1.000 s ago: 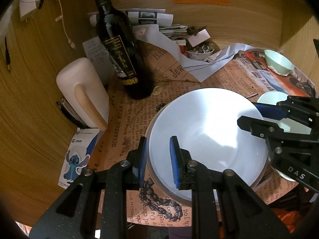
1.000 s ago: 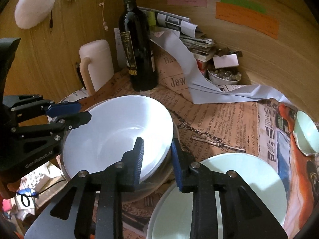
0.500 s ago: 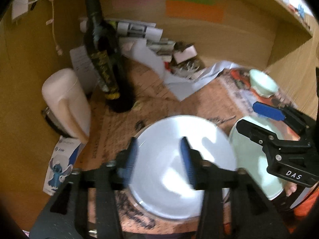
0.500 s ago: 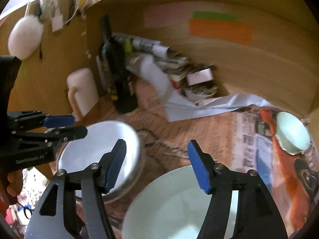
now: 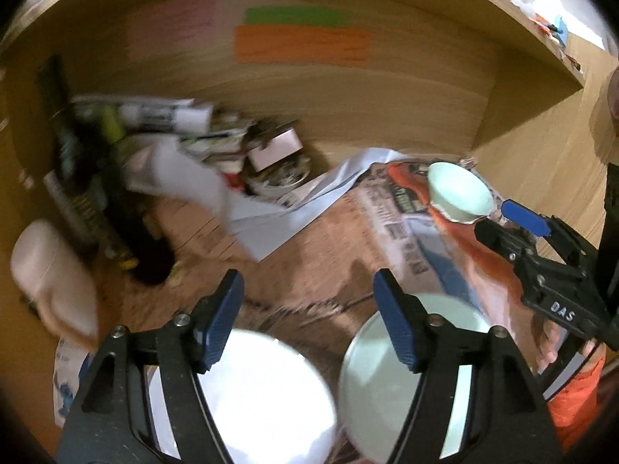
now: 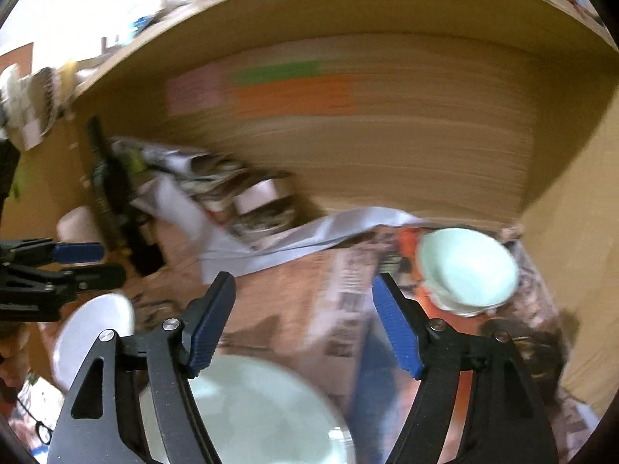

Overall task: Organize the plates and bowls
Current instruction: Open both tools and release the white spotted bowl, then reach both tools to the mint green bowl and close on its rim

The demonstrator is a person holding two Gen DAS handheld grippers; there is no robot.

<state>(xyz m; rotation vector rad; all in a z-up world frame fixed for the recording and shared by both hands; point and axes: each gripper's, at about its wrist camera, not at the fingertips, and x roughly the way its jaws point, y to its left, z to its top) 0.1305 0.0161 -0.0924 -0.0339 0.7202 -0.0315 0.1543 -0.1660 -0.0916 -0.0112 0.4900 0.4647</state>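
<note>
The left hand-held gripper (image 5: 307, 317) has its two blue-padded fingers spread wide apart with nothing between them, raised above the desk (image 5: 309, 278). Below its left finger lies the white bowl (image 5: 255, 398), and below its right finger lies the pale green plate (image 5: 387, 379); the two sit side by side, close together, though blur hides whether their rims touch.

The right hand-held gripper (image 6: 303, 321) is also spread wide and holds nothing. In its own view the pale green plate (image 6: 255, 413) lies under its left finger, and the white bowl (image 6: 96, 328) sits farther left, just under the tips of the left hand-held gripper (image 6: 100, 263), which reaches in from the left edge. In the left wrist view the right hand-held gripper (image 5: 499, 220) enters from the right edge.

Farther back on the right, a small pale green bowl (image 6: 468, 266) rests tilted on newspaper (image 6: 348, 297) with orange print, well apart from the plate. The newspaper covers the desk. At the back left stands a dark wine bottle (image 5: 100, 208), with a cream-coloured mug (image 5: 50, 266) just beside it. A pile of papers and clutter (image 5: 232, 147) lies against the wooden back wall (image 5: 425, 96), which carries green, orange and pink notes (image 5: 301, 42). Both views are blurred.
</note>
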